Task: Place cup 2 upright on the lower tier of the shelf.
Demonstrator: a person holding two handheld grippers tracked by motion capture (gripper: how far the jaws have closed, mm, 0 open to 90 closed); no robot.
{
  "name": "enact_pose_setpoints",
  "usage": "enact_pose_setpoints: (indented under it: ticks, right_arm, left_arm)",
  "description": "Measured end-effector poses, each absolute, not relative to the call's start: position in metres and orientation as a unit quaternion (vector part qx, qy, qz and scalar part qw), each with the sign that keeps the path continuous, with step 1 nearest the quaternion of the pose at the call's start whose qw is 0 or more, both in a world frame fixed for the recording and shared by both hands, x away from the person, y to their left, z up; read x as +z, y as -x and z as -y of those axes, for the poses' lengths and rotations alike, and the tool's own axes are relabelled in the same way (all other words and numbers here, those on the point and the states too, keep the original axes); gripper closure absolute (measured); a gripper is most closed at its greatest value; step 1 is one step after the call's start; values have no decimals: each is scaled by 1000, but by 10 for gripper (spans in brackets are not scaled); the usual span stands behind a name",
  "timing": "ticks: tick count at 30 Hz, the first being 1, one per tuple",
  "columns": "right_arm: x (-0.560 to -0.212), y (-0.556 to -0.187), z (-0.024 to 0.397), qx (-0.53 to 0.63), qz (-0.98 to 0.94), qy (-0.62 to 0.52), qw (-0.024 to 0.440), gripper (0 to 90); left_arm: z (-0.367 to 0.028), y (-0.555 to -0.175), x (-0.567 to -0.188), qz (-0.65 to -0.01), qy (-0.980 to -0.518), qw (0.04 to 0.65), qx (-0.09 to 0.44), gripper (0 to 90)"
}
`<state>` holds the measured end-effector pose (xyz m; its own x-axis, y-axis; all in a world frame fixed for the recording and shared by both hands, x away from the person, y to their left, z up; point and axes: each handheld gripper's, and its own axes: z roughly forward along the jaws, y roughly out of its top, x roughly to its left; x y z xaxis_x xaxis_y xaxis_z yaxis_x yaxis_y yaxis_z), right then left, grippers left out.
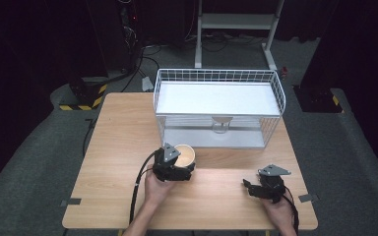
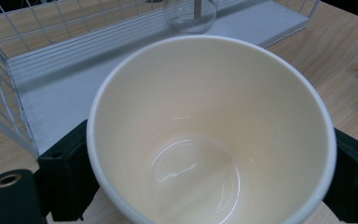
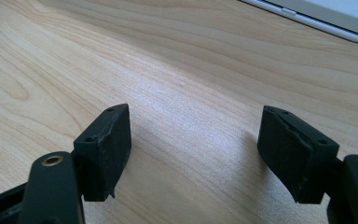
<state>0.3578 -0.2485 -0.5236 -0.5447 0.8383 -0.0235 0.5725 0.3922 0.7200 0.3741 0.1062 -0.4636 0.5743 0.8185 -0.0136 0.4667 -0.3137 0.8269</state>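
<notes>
While left claw (image 1: 183, 169) grips cream cup (image 2: 209, 135), right claw (image 3: 196, 154) gapes empty over table (image 3: 182, 70)

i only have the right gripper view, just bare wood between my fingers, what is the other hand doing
Observer: The left gripper is shut on a cream cup, one finger on each side.
Operator: anything inside the cup
Observer: Empty; its glossy bottom is bare.
Operator: what's ahead of it
Observer: A white wire basket at the far side of the table, with a clear glass inside.
</notes>
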Motion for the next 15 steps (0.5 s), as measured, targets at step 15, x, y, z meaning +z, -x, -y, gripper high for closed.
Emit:
enact_pose_setpoints:
  ticks: [15]
  right_arm:
    - [-524, -358, 249, 339, -811, -435, 196, 262]
  left_arm:
    - [-98, -392, -457, -411, -784, 413, 212, 93]
